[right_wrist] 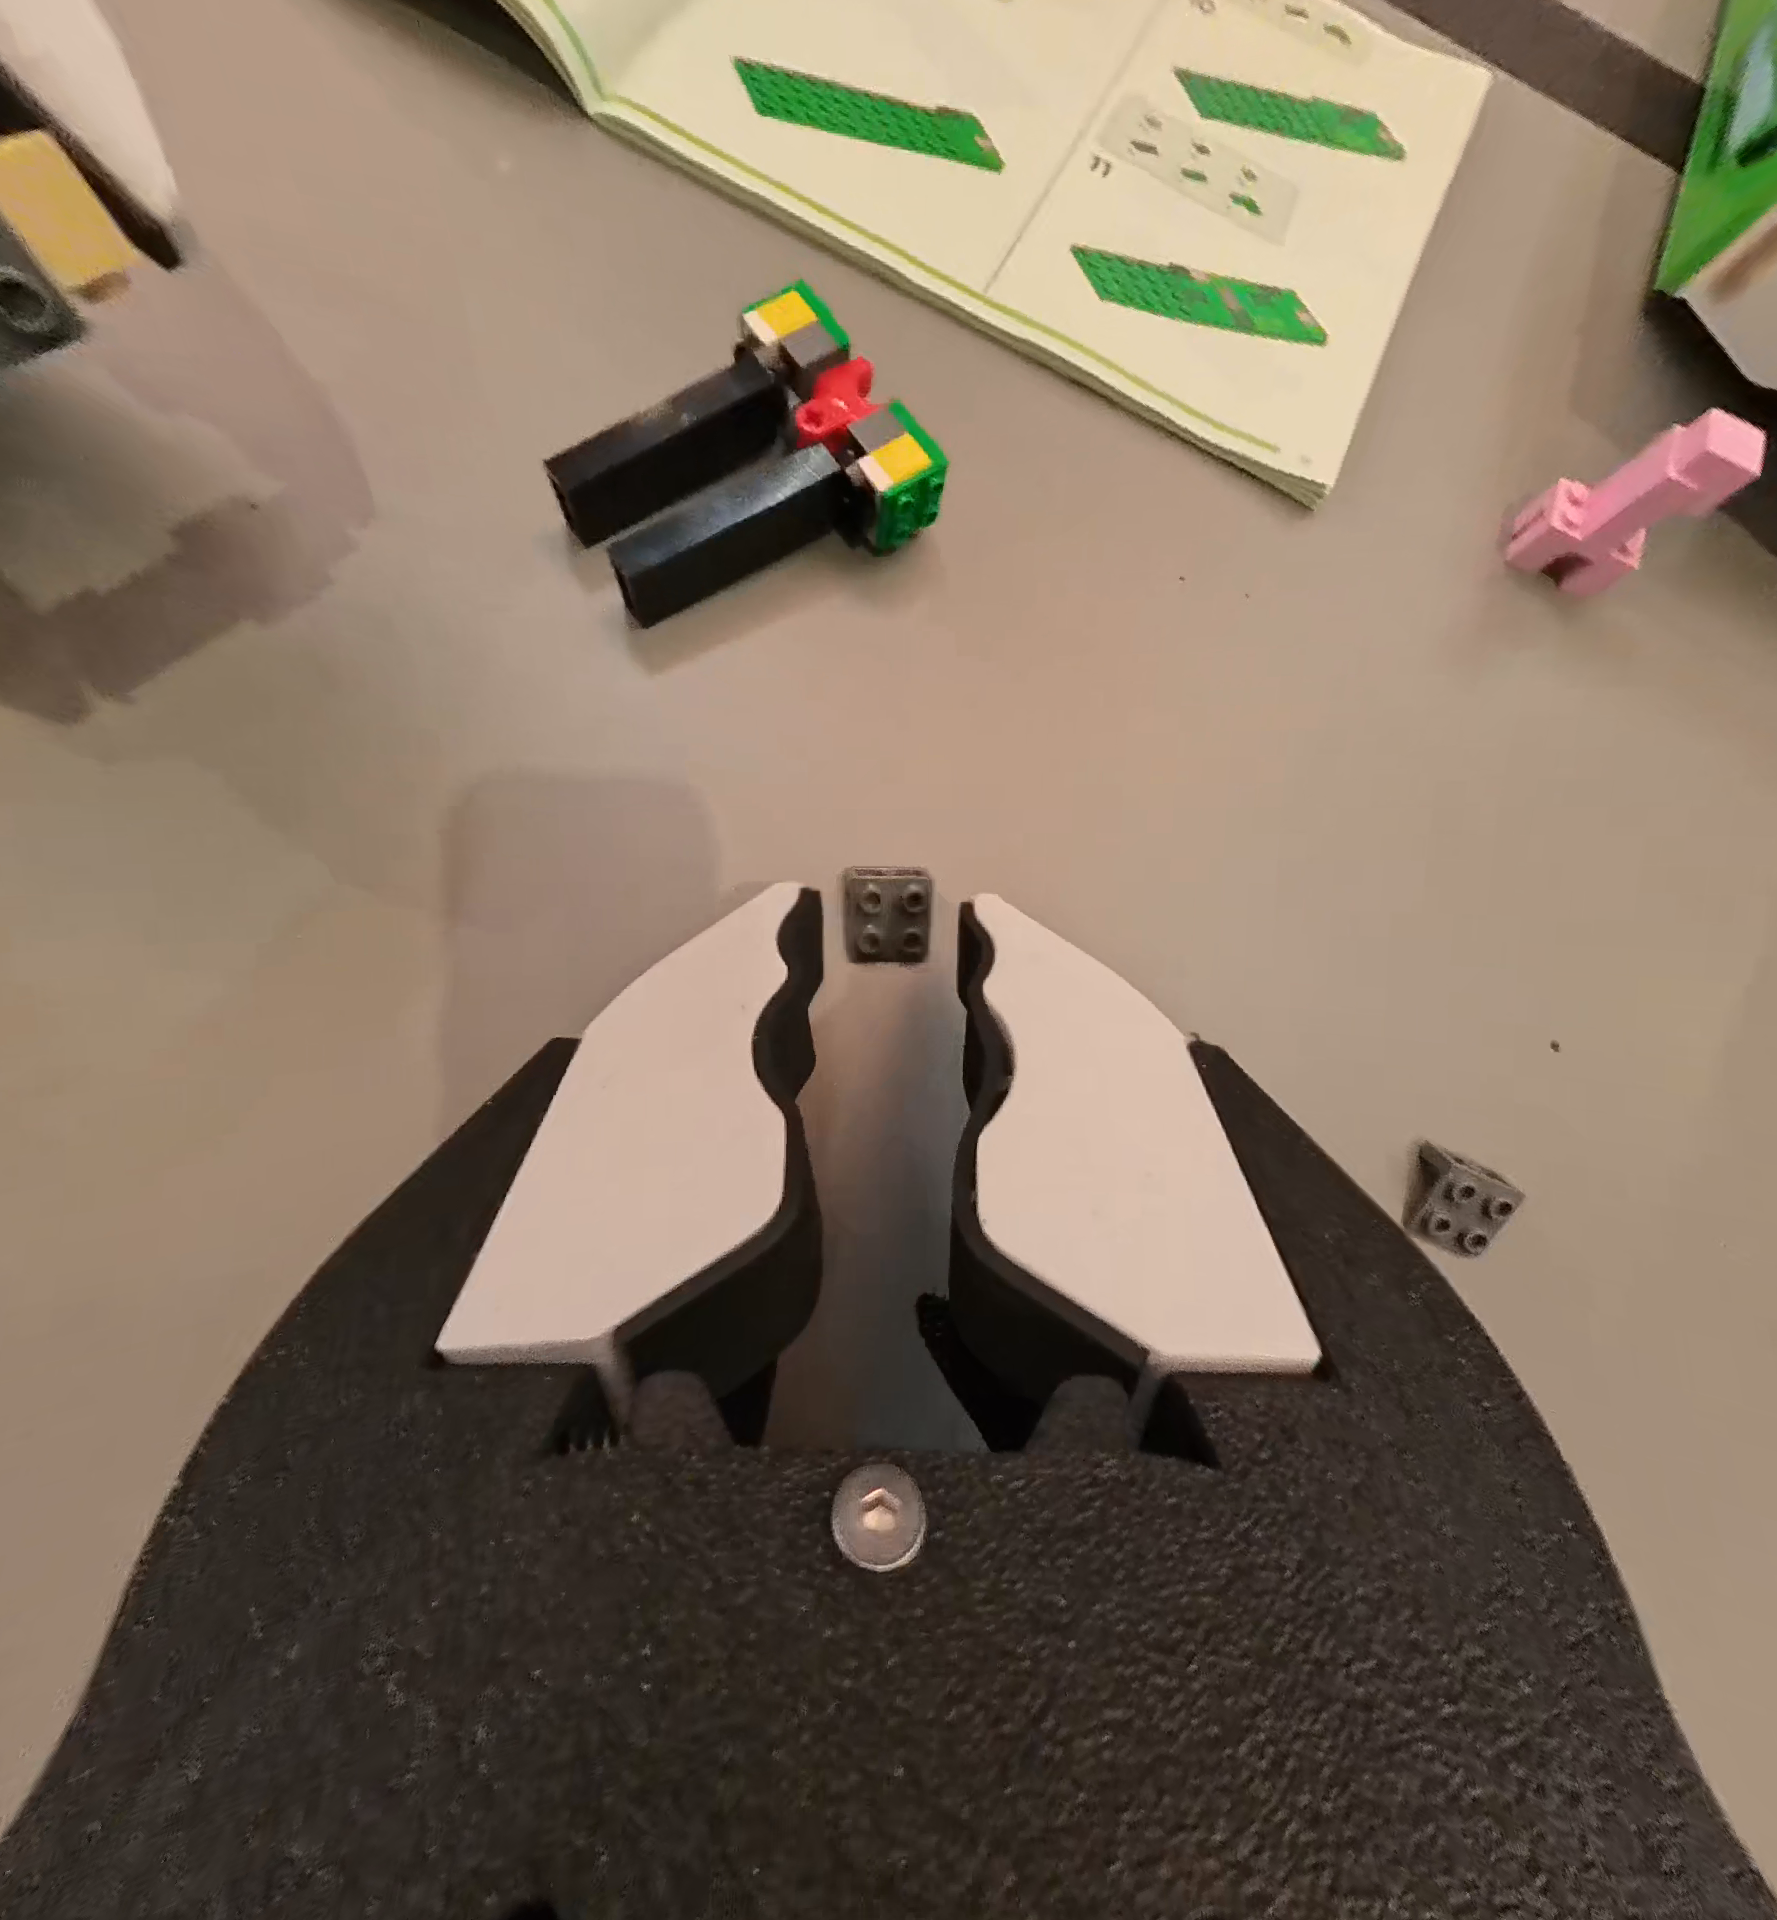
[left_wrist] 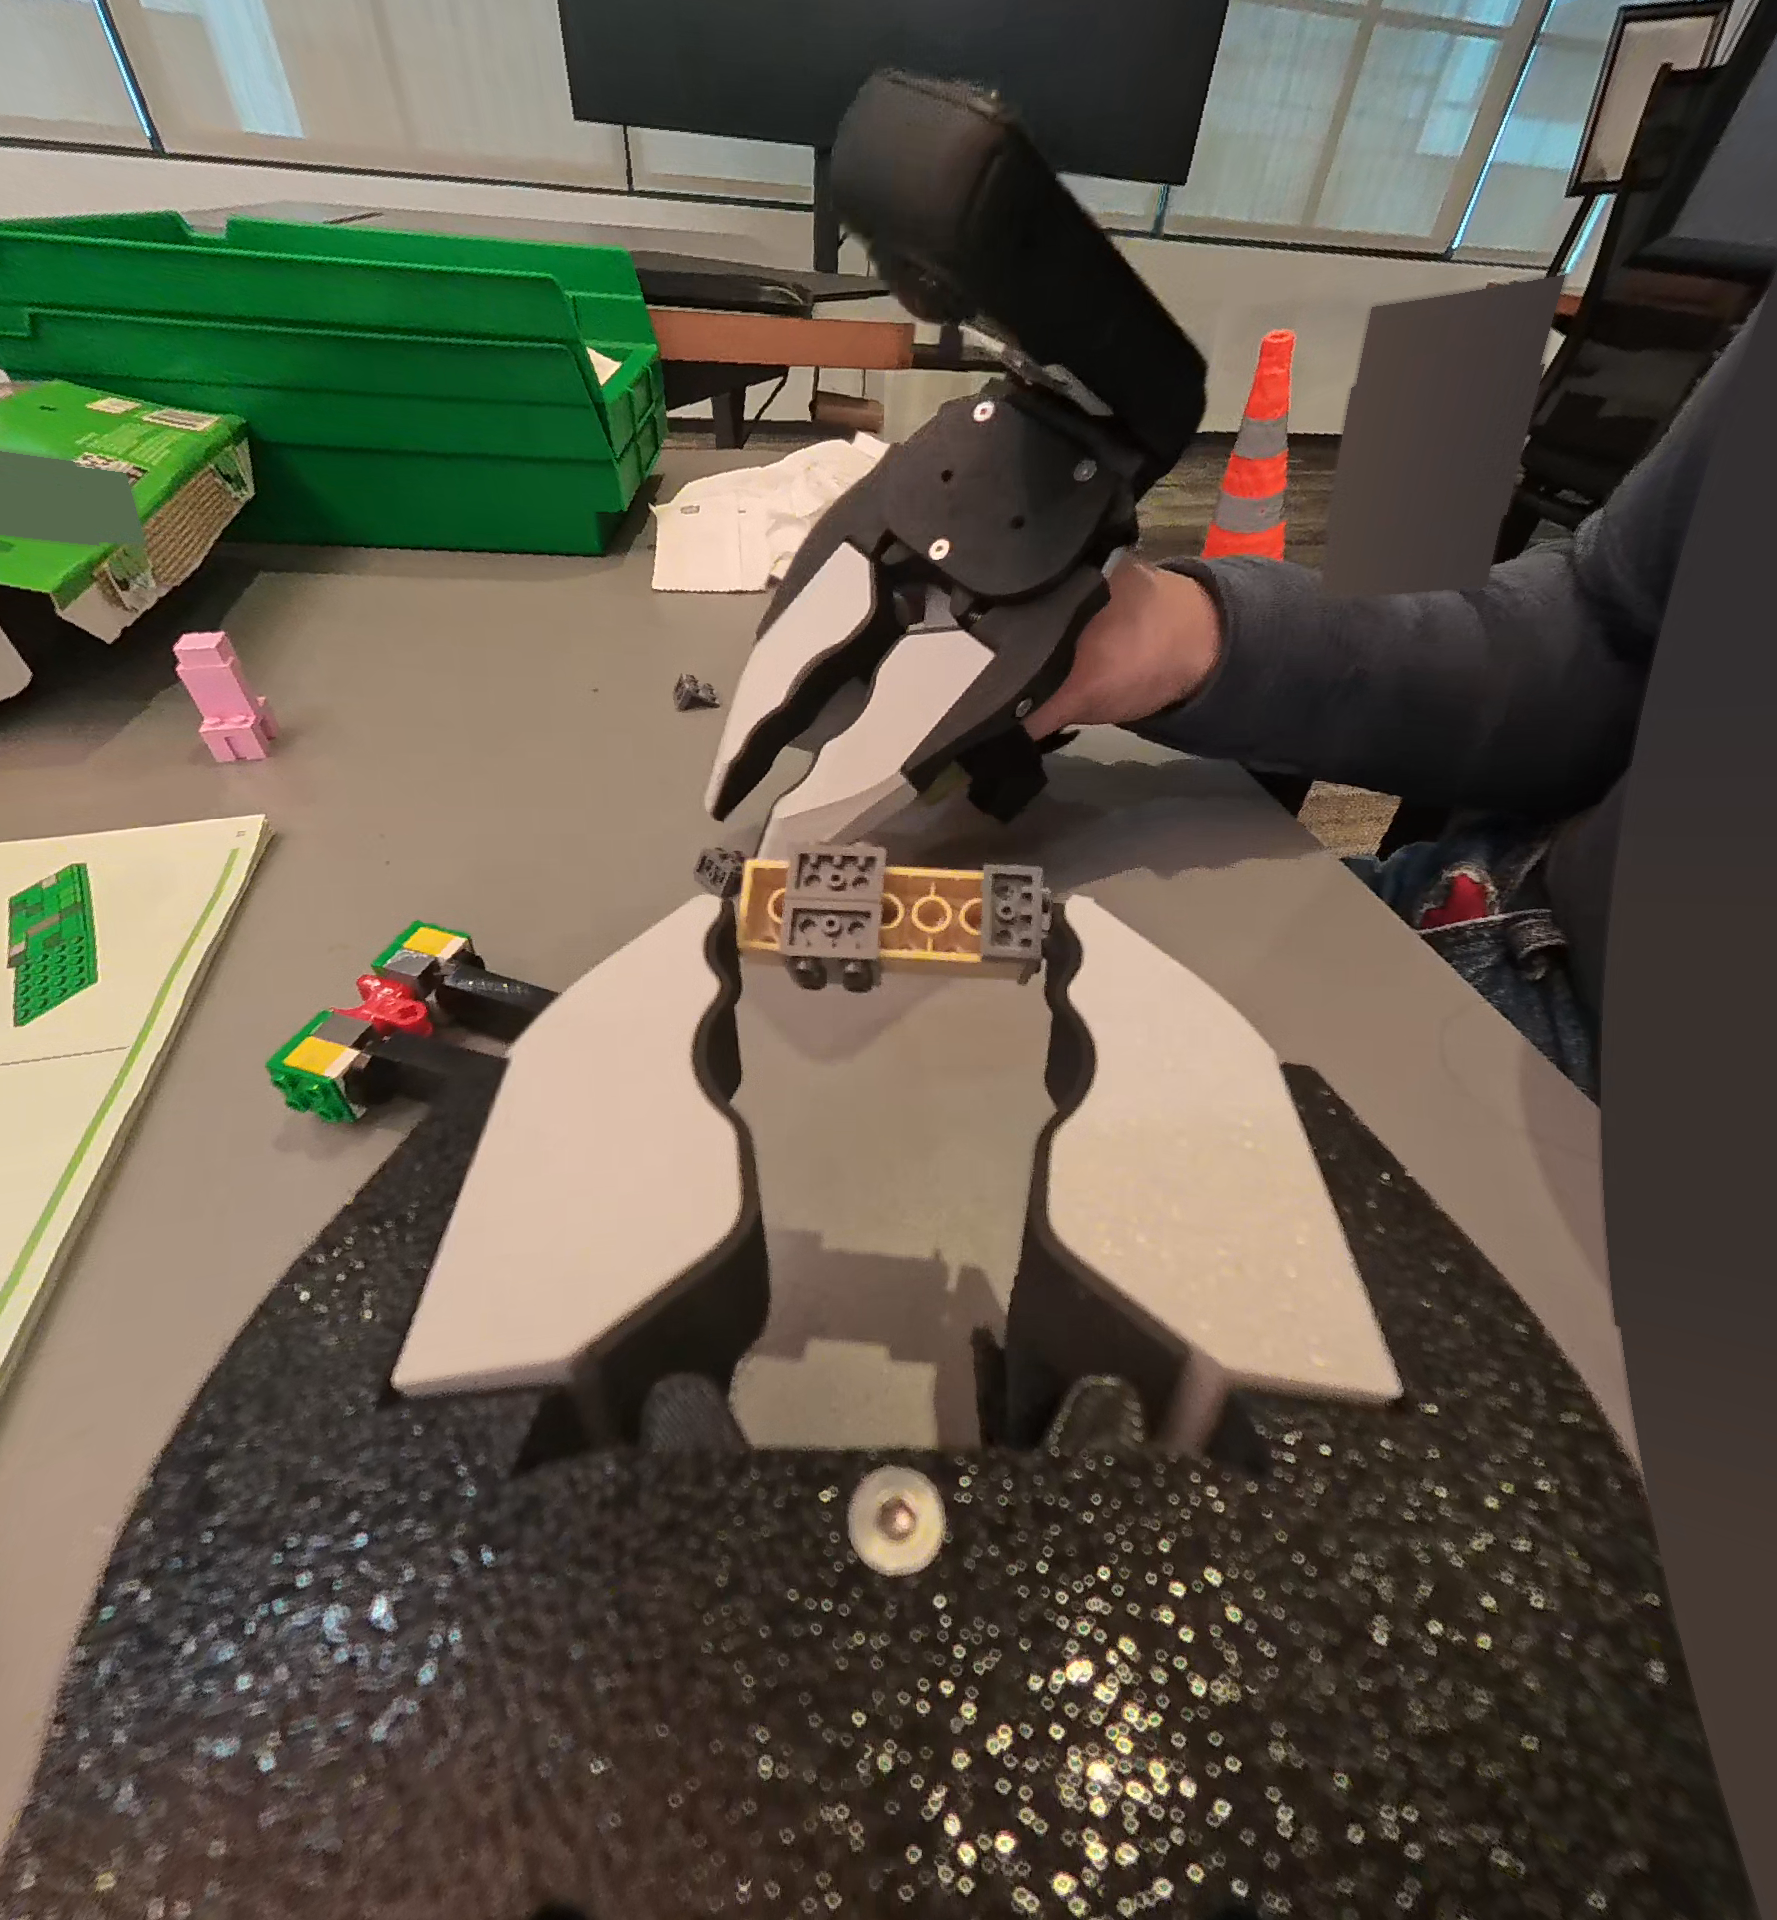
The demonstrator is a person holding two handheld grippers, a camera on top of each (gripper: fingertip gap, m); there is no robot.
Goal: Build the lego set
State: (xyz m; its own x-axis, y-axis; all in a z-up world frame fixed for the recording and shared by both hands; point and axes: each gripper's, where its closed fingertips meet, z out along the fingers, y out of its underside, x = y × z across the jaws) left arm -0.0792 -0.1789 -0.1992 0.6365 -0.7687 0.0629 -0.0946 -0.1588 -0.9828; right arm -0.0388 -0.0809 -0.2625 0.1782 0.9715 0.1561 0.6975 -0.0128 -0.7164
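My left gripper is shut on a tan brick by its two ends and holds it above the grey table. Several dark grey pieces are fixed on the brick. My right gripper is open, with its fingertips on either side of a small dark grey 2x2 piece, a small gap showing on each side. In the left wrist view the right gripper points down just behind the tan brick, with the small grey piece at its tips. The tan brick also shows blurred at the top left of the right wrist view.
A second small grey piece lies on the table to the right. A black, green, yellow and red sub-assembly, a pink figure and an open instruction booklet lie farther out. Green bins and a green box stand at the back left. The left gripper's tips are roughly 12 cm from the right gripper's. The pink figure is about 20 cm from my right fingertips. Seen from the left wrist view as well.
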